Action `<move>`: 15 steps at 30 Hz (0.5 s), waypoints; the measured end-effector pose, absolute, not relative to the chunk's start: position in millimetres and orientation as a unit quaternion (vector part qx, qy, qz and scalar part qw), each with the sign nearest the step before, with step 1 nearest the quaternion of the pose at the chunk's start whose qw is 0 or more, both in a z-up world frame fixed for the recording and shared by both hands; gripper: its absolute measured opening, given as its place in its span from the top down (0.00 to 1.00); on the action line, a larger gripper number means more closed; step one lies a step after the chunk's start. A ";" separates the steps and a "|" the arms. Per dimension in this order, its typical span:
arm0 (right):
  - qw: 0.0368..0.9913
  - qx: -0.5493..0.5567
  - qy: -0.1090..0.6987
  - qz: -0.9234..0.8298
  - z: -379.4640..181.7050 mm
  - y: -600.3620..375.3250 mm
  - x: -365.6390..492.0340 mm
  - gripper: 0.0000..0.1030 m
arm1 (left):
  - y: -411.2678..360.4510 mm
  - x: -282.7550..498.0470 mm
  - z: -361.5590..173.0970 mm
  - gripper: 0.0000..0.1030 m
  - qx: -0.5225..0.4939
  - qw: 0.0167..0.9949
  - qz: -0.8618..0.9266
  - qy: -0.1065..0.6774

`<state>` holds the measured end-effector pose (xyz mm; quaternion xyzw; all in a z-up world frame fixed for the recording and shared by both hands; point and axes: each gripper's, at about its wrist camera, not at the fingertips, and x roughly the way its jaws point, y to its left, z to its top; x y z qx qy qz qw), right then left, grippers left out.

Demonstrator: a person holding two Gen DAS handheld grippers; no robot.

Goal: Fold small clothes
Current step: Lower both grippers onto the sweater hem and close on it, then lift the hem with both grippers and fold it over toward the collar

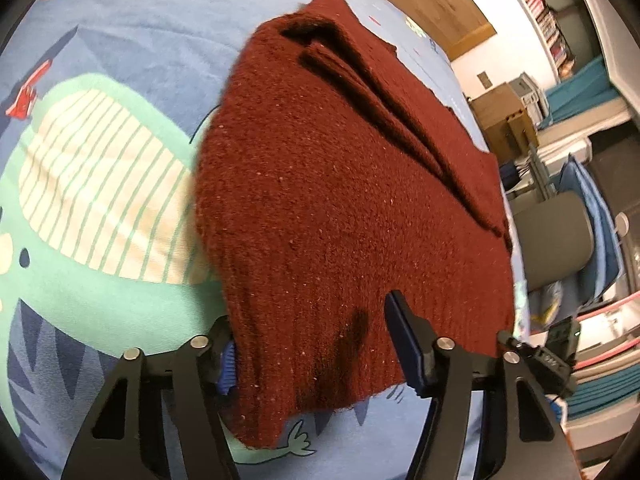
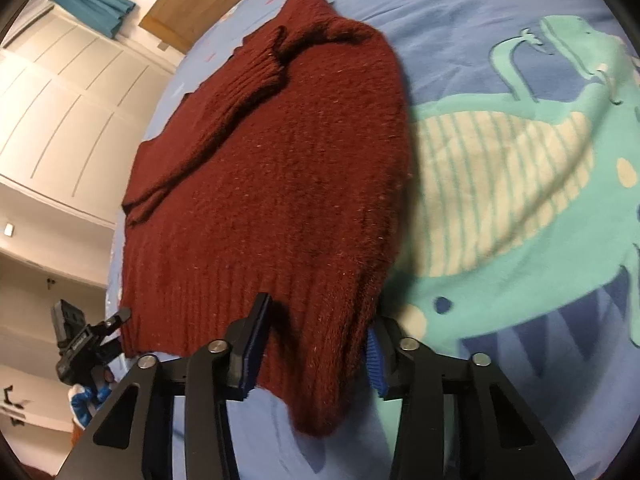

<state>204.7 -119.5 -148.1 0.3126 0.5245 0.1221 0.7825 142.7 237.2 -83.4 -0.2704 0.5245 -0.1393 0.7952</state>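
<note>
Maroon knit sweater likely soft, floppy, fairly thick; should drape and sag when lifted; best held at ribbed hem corners; sleeves folded over body, speckled yarn; lies flat on dinosaur-print bedspread; left gripper and right gripper jaws each straddle one hem corner, part-closed; firm pinch or not, cannot tell.
</note>
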 end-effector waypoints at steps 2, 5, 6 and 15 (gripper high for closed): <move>0.781 0.316 0.524 0.127 -149.2 -117.3 205.8 0.63 | 244.3 140.7 -82.6 0.50 -0.278 0.792 -0.141 0.525; 0.777 0.328 0.522 0.131 -151.0 -121.9 204.9 0.70 | 248.5 140.7 -82.2 0.59 -0.287 0.786 -0.147 0.528; 0.774 0.335 0.521 0.134 -152.4 -124.7 203.5 0.75 | 250.4 139.6 -81.9 0.60 -0.289 0.784 -0.147 0.529; 0.769 0.351 0.512 0.149 -152.8 -121.3 199.2 0.87 | 251.5 135.8 -75.3 0.82 -0.287 0.774 -0.147 0.545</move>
